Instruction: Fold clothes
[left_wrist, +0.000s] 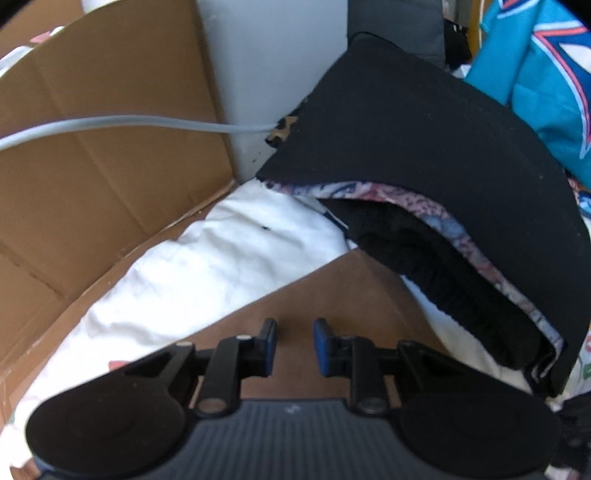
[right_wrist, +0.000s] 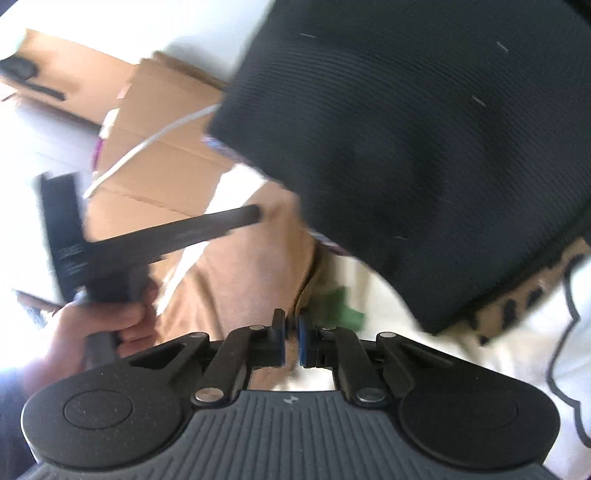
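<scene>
A big black garment (left_wrist: 424, 158) with a flowered lining (left_wrist: 454, 236) lies humped at the right, over white cloth (left_wrist: 207, 266). My left gripper (left_wrist: 294, 345) hangs open above a brown cloth (left_wrist: 332, 291), nothing between its blue pads. In the right wrist view the same black garment (right_wrist: 406, 147) fills the upper right, with a leopard-print edge (right_wrist: 532, 295). My right gripper (right_wrist: 291, 339) is shut, its pads nearly touching with nothing between them, over the brown cloth (right_wrist: 240, 266) and a white garment (right_wrist: 406, 332) with a green mark (right_wrist: 343, 306).
An open cardboard box (left_wrist: 92, 155) stands at the left, and a grey cable (left_wrist: 110, 125) runs across it. A teal printed garment (left_wrist: 535, 74) lies at the far right. A person's hand (right_wrist: 92, 332) holds a black handle (right_wrist: 107, 284) at the left.
</scene>
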